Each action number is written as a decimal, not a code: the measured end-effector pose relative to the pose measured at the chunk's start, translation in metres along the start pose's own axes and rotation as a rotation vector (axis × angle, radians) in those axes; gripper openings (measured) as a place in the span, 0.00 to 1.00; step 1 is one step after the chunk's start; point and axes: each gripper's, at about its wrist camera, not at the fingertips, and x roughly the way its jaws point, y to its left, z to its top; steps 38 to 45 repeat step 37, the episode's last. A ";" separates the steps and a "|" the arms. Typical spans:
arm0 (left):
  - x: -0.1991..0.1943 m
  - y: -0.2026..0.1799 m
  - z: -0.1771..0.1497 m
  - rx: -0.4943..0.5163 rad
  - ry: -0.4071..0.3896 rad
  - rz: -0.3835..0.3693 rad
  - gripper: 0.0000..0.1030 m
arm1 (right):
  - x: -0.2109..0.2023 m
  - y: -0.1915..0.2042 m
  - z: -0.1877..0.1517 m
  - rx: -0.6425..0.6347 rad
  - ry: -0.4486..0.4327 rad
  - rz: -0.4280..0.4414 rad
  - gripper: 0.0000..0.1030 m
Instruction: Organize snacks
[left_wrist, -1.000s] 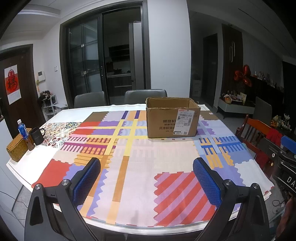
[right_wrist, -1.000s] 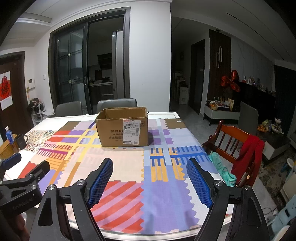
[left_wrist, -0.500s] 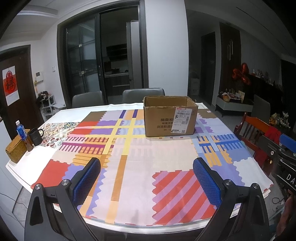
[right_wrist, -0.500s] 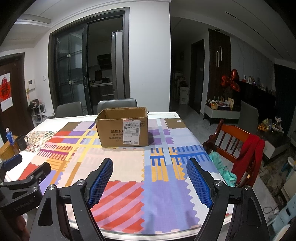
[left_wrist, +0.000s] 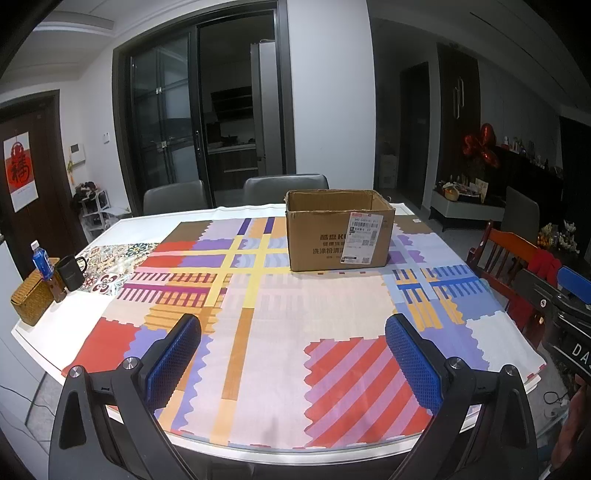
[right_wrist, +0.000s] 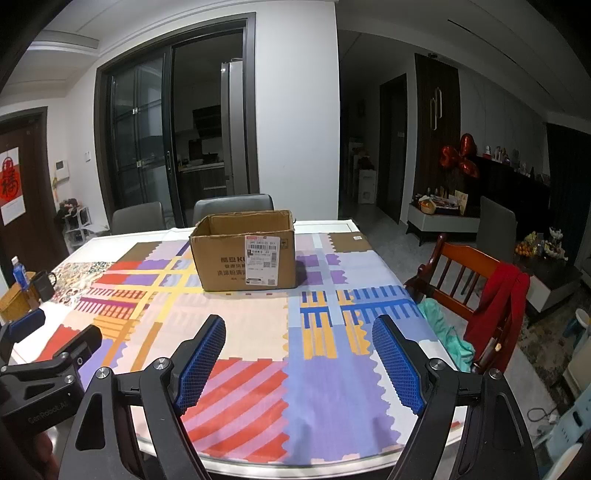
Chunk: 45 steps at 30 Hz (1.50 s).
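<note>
Left hand-held gripper (left_wrist: 293, 336): jaws spread wide, nothing between the blue pads (left_wrist: 173, 360). It hangs over the near edge of the counter (left_wrist: 258, 448), above the patchwork cloth (left_wrist: 273, 321).

Right hand-held gripper (right_wrist: 298, 339): jaws likewise wide apart, empty, over the same near edge. From its camera the left unit shows at the lower left, just beside it and apart.

Box (left_wrist: 339, 229): open-topped cardboard, white shipping label on the near face, upright on the cloth. It stands well ahead of both grippers, toward the far side of the counter; slightly right of centre from the left gripper, slightly left of centre from the right gripper (right_wrist: 245, 250). Touched by neither. Its inside cannot be seen from these angles. No snacks visible on the counter.

Far to the left of the left gripper, at the counter's edge: woven basket (left_wrist: 31, 301), dark mug (left_wrist: 71, 272), blue-labelled bottle (left_wrist: 41, 260), close together.

To the right of the right gripper, off the counter: wooden chair (right_wrist: 467, 275) with a red garment (right_wrist: 498, 310) over it.
</note>
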 end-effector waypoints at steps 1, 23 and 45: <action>0.000 0.000 0.001 0.000 -0.001 0.000 0.99 | 0.000 0.001 0.000 0.000 0.000 0.000 0.80; 0.001 0.002 -0.003 0.000 0.003 0.004 0.99 | 0.000 -0.001 -0.001 0.002 -0.001 0.001 0.80; 0.002 0.000 -0.003 -0.001 0.012 0.003 1.00 | 0.001 -0.003 -0.001 0.006 0.000 0.001 0.80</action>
